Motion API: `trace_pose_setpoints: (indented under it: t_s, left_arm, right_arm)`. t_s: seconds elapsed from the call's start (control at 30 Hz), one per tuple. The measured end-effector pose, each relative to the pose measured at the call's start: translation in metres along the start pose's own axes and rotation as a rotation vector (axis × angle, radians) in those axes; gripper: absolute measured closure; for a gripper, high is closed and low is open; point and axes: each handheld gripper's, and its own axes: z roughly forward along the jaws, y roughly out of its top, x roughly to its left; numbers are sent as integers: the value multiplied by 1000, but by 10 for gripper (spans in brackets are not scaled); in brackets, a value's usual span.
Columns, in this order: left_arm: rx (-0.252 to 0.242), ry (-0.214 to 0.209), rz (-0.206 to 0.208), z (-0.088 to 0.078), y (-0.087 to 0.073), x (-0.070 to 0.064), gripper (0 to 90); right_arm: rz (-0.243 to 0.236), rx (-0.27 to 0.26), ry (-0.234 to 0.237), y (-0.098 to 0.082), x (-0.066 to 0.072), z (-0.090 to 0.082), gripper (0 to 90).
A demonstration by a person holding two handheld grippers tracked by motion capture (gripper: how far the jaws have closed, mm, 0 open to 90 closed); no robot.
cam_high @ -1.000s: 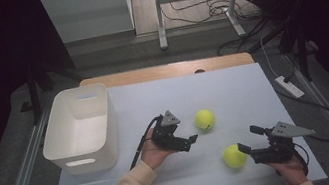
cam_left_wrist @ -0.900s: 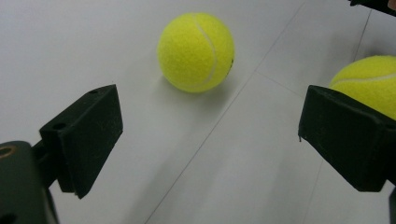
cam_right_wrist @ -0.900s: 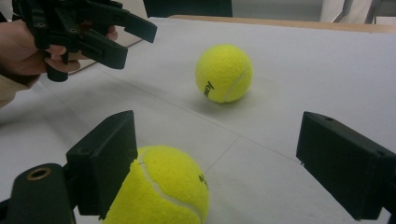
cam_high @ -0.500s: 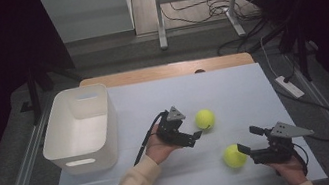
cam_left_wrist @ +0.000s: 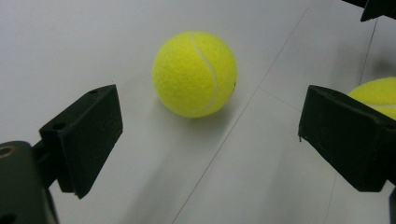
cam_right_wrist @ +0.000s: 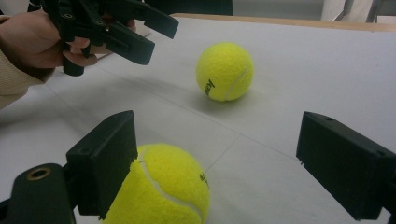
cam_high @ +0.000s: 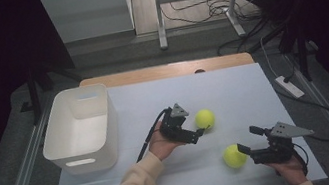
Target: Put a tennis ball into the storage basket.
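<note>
**Two open grippers, two tennis balls on a pale table**

A pale blue-grey table top point(cam_high: 153, 99) with a wooden far edge stands in a dim room; beyond it lie a grey floor, metal desk legs and loose cables. A white bin point(cam_high: 82, 129) sits at the table's left side.

The far tennis ball point(cam_high: 204, 119) lies well to the right of the bin. The left gripper point(cam_high: 199, 135) is just beside that ball, on the bin side, jaws spread wide and holding nothing. The near tennis ball point(cam_high: 234, 156) lies nearer the person than the far one. The right gripper point(cam_high: 247, 142) is at its right, jaws wide apart and empty.

Since a second ago the left gripper has moved away from the bin, closer to the far ball. The right gripper and both balls have stayed put.

In the left gripper view the near ball is cut off behind the right-hand jaw. In the right gripper view one jaw covers part of the near ball; whether they touch is unclear.
</note>
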Motion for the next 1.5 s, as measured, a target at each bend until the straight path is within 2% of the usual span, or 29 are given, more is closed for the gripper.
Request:
trace_pose_setpoints:
  t_s: [0.47, 0.8, 1.23, 1.5]
  left_arm:
    - [13, -2, 11, 12, 9, 2, 72]
    - [27, -11, -3, 22, 14, 3, 71]
    - [46, -8, 12, 35, 21, 2, 65]
    - [52, -9, -3, 44, 21, 6, 63]
  right_arm:
    - [-1, -2, -2, 0, 0, 0, 122]
    - [5, 1, 0, -1, -2, 0, 122]
    - [1, 1, -1, -1, -2, 1, 121]
    - [3, 1, 1, -1, -2, 0, 121]
